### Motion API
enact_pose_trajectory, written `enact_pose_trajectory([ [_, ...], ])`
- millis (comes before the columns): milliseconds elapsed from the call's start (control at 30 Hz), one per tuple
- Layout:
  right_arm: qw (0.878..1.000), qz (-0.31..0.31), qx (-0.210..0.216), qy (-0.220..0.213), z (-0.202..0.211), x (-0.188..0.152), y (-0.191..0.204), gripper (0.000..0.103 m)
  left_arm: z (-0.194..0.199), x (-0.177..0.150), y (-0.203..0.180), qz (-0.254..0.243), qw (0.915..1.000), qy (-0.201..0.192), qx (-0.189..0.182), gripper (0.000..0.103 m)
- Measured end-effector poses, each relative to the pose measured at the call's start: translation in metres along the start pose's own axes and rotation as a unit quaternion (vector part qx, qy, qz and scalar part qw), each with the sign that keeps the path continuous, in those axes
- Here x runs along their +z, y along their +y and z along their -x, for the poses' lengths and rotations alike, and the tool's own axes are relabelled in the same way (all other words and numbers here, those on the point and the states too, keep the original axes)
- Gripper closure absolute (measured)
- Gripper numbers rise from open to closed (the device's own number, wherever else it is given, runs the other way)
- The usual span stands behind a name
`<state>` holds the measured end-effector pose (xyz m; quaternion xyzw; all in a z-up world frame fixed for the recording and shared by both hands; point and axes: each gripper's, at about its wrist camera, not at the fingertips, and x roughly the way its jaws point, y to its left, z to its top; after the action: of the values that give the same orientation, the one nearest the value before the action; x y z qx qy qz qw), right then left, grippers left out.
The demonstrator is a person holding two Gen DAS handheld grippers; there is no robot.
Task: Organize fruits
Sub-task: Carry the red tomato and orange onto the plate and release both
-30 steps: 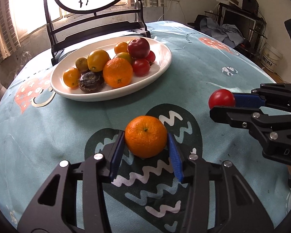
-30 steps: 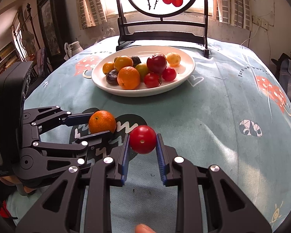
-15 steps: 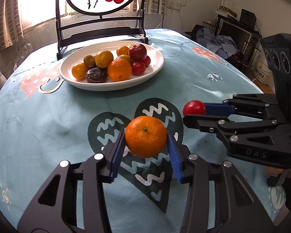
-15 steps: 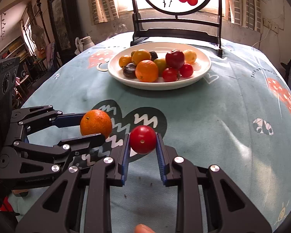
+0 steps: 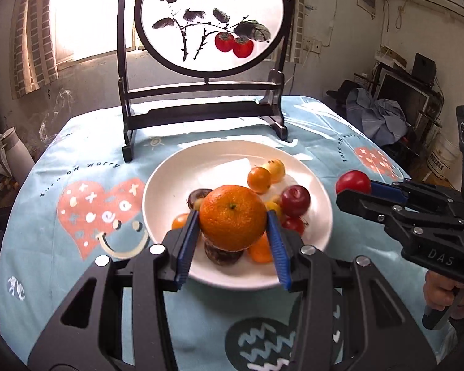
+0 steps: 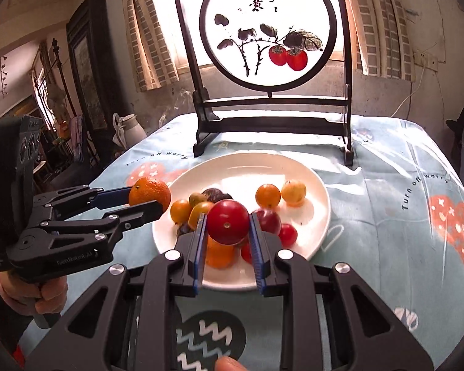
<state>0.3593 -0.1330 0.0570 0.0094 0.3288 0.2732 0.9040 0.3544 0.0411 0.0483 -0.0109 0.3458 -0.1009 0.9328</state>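
Blue-clothed surface (image 5: 77, 154), white plate (image 5: 170, 185) sitting before the painted screen (image 5: 213, 18) by the window.
Left tool (image 5: 232, 235) is pinching the orange (image 5: 232, 216), right tool (image 6: 227, 238) the tomato (image 6: 228, 221); both, earlier short of the plate, are now hanging over it.

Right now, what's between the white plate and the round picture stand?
Only bare tablecloth between plate and stand, in both wrist views.

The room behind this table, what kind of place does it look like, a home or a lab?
Most likely a lived-in home. The table wears a printed cloth and holds a white plate of fruit, a decorative painted screen stands by a curtained window, and clothes are piled beside cluttered shelves.
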Motion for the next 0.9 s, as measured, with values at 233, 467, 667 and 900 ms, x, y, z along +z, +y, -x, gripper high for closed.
enact_pose_trajectory([
  [233,0.999,0.003,-0.011,0.034,-0.075,0.022,-0.021,0.077,-0.071,0.034,0.031,0.021,0.9986,0.038,0.031,0.058],
  [467,0.999,0.012,-0.003,0.039,-0.101,0.022,-0.027,0.077,-0.105,0.035,0.048,0.034,0.9968,0.061,0.04,0.058],
  [667,0.999,0.01,0.001,0.041,-0.1,0.021,-0.024,0.048,-0.1,0.03,0.047,0.032,0.9951,0.057,0.075,0.035],
  [900,1.0,0.009,0.025,0.01,-0.02,0.007,-0.006,0.042,-0.006,0.018,0.028,0.024,0.9945,-0.007,0.102,0.007],
])
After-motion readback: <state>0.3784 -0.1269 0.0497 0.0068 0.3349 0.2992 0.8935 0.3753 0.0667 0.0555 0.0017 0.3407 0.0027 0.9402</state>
